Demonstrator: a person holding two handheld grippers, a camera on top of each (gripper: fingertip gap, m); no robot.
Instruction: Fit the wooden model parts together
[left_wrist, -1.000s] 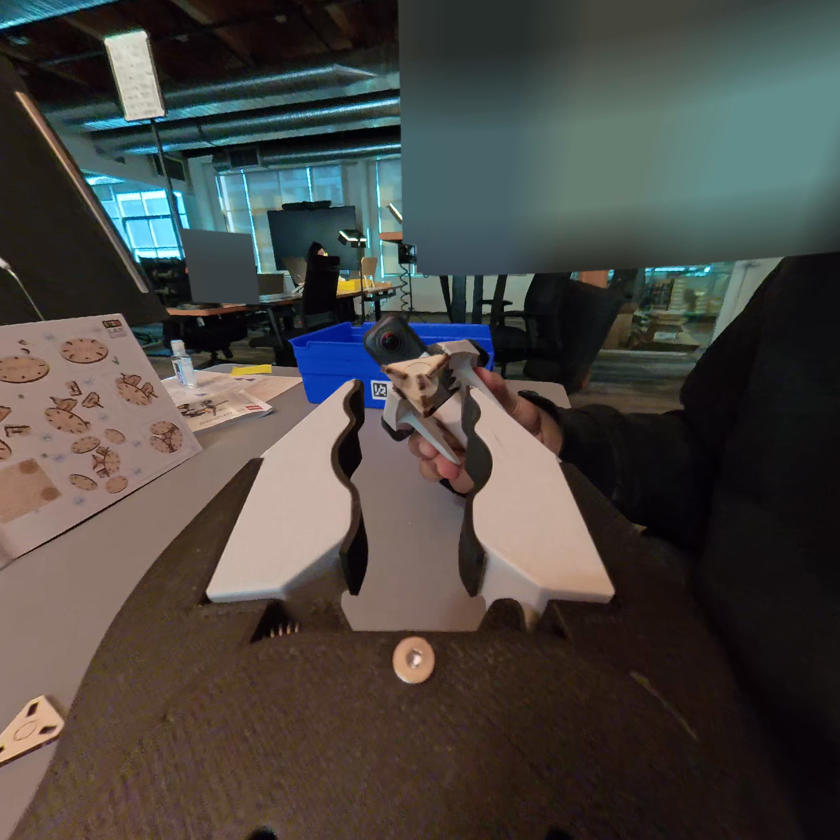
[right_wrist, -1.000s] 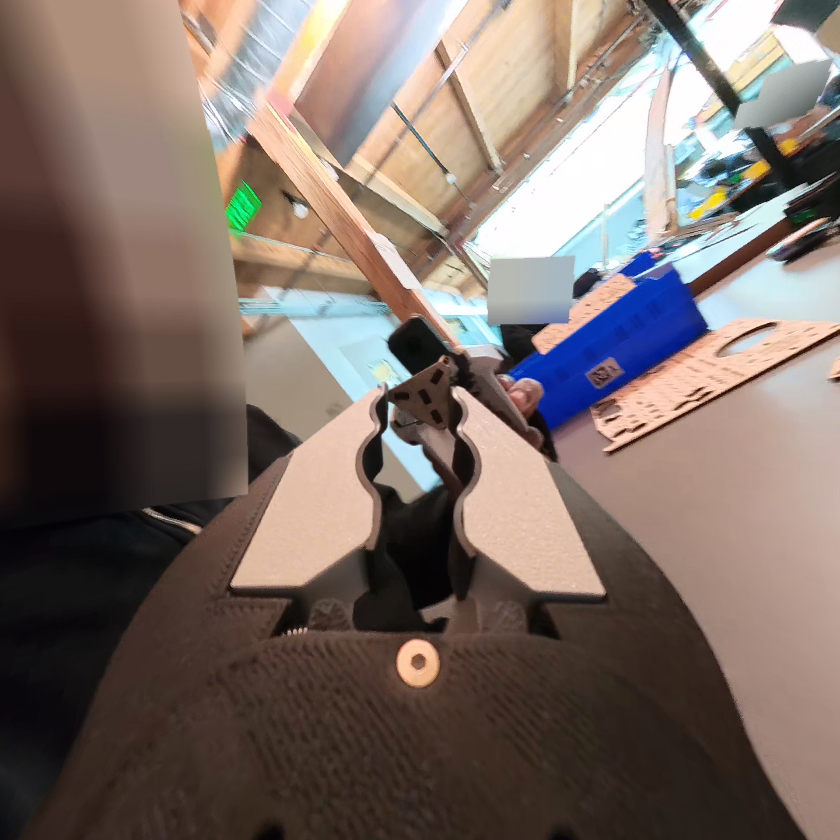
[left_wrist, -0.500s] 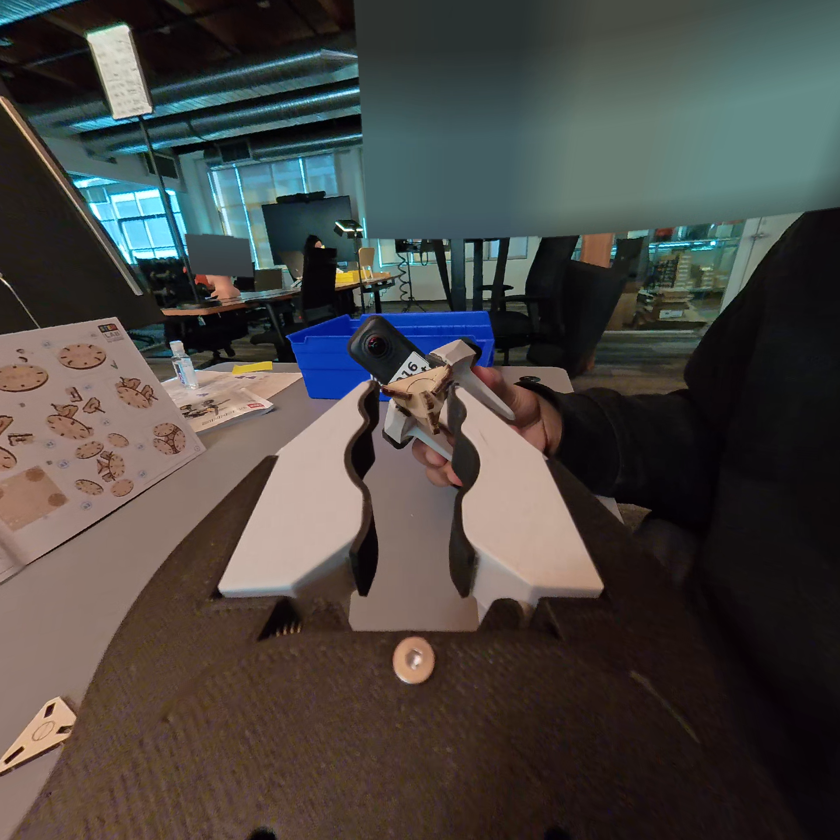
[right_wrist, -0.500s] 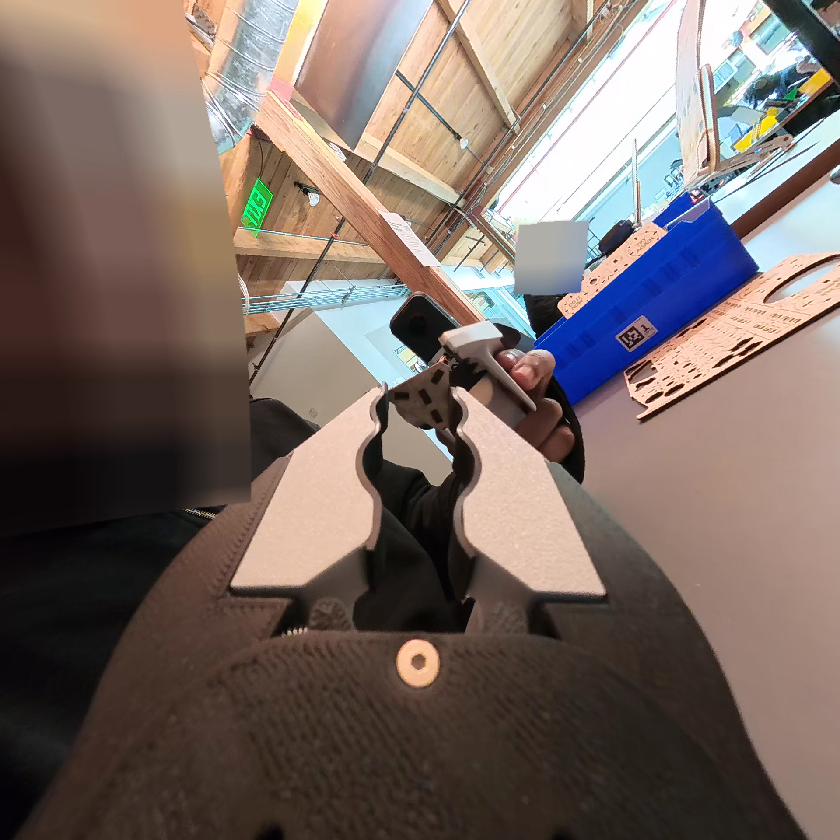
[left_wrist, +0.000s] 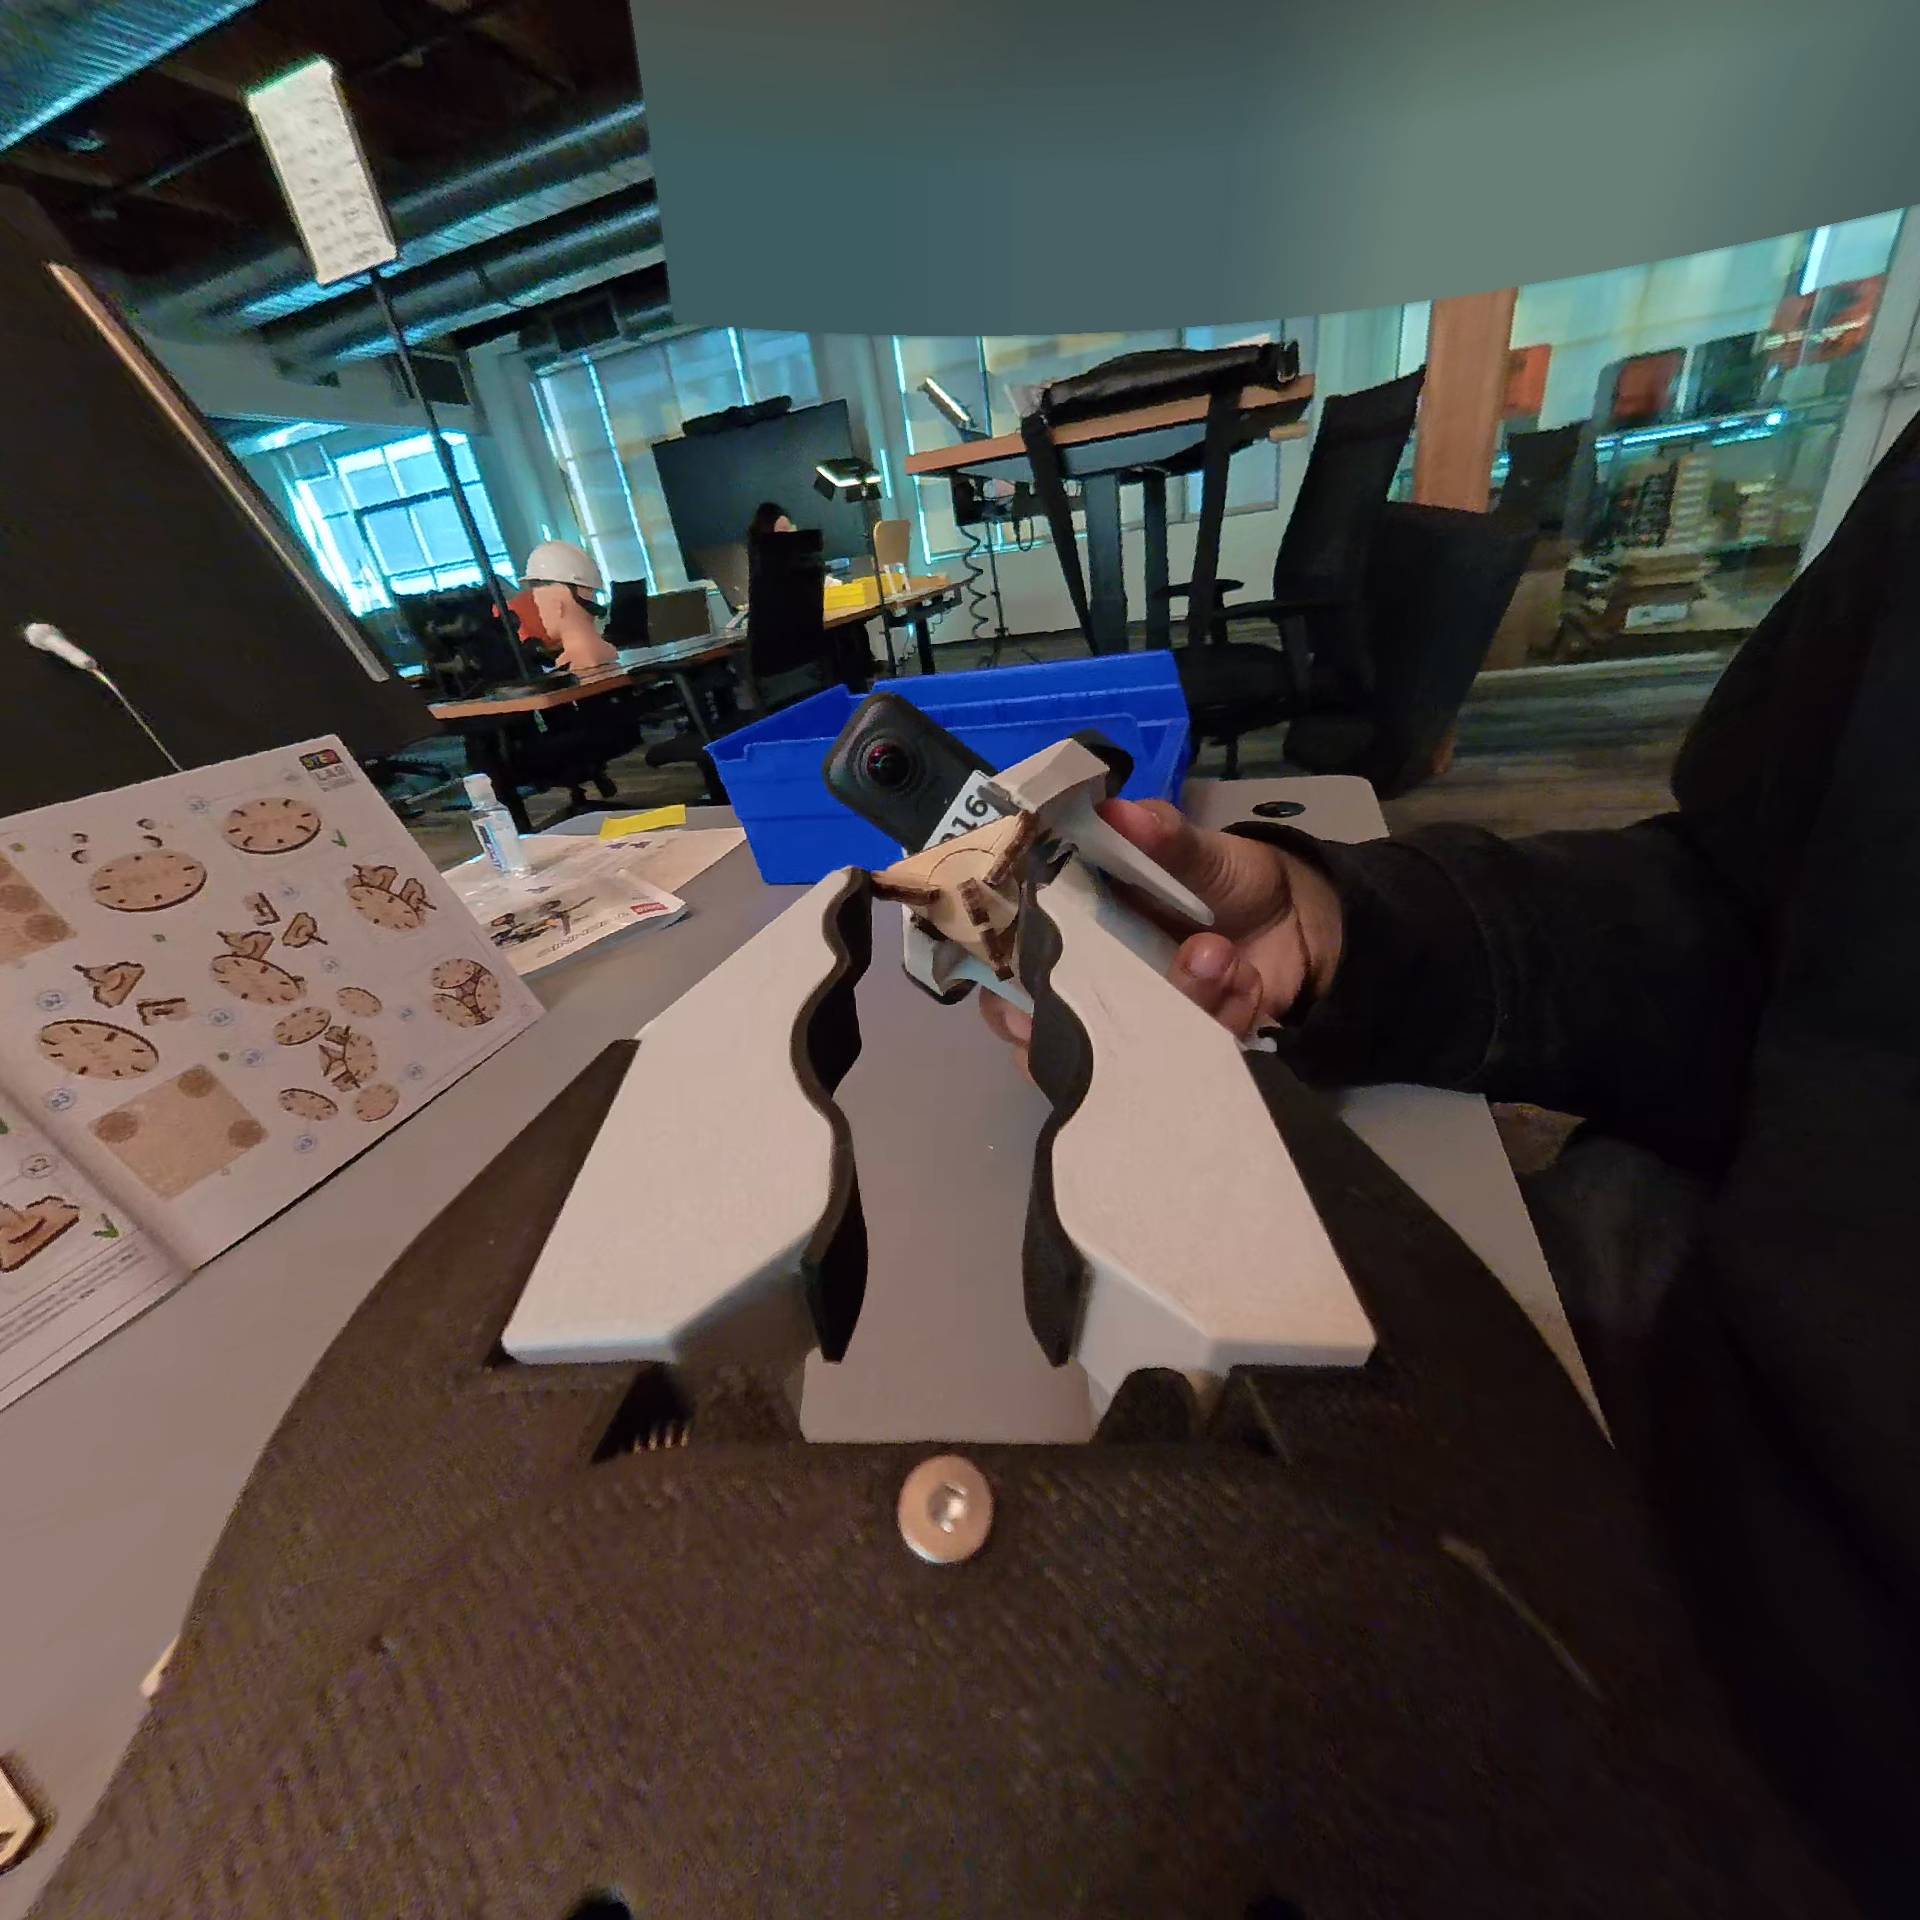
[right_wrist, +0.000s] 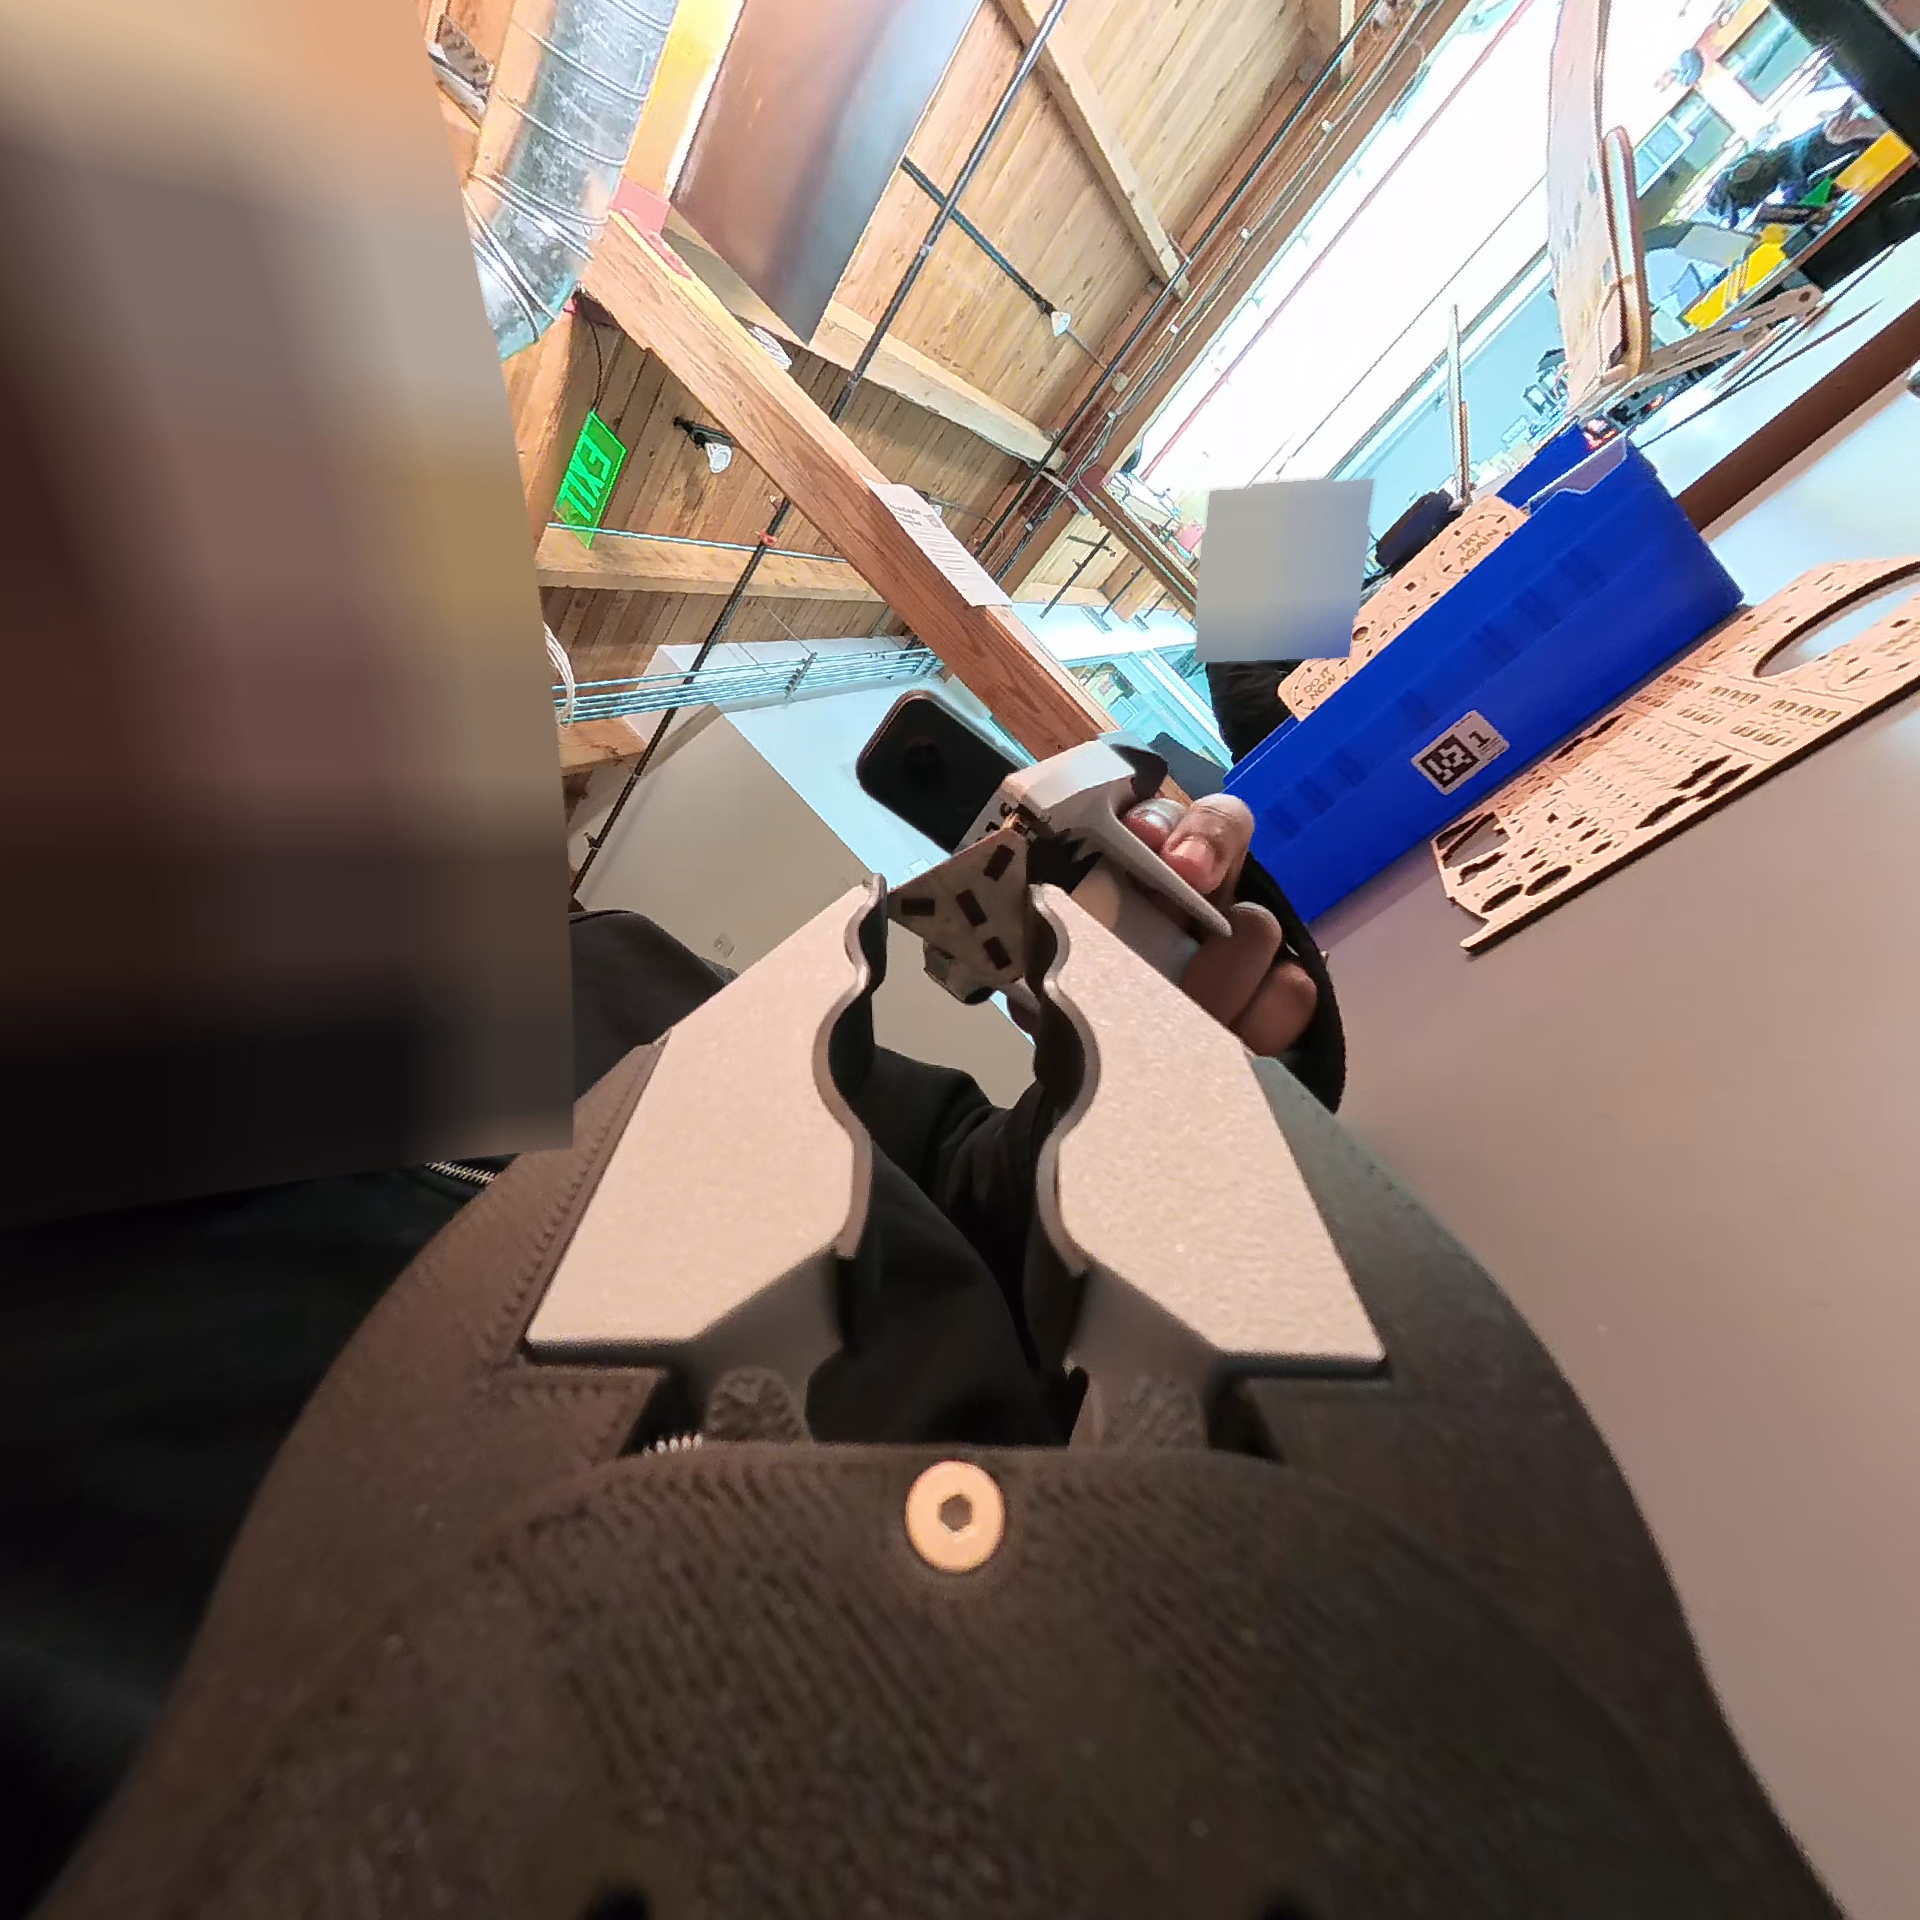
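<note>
- The left tongs (left_wrist: 951, 899) are clamped on a small, pale, three-cornered wooden piece (left_wrist: 951, 883). One dark pad meets a corner of it and the other presses its opposite edge.
- The right tongs (right_wrist: 961, 914) are clamped on the same wooden piece (right_wrist: 971, 920), which is seen from its darker, slotted face. It sits right at the fingertips, with a corner against each pad.
- The two tools meet nose to nose, so the piece is gripped from two sides at once. It is held up in the air above the grey table (left_wrist: 312, 1299) and rests on nothing.
- In the left wrist view, the right hand (left_wrist: 1236, 914) in a black sleeve wraps the far tool's handle. In the right wrist view, the left hand (right_wrist: 1226, 935) does the same.
- Judging by the double hold, the piece is shared between the tools and neither has let go. I cannot tell which one bears more of it.
- A blue bin (left_wrist: 790, 810) stands on the table behind the piece.
- To the left lie a printed sheet of wooden-part drawings (left_wrist: 208, 987), a folded booklet (left_wrist: 582, 904) and a small clear bottle (left_wrist: 494, 826).
- In the right wrist view, a flat wooden sheet with cut-outs (right_wrist: 1714, 748) lies beside the bin, well apart from the tongs.
</note>
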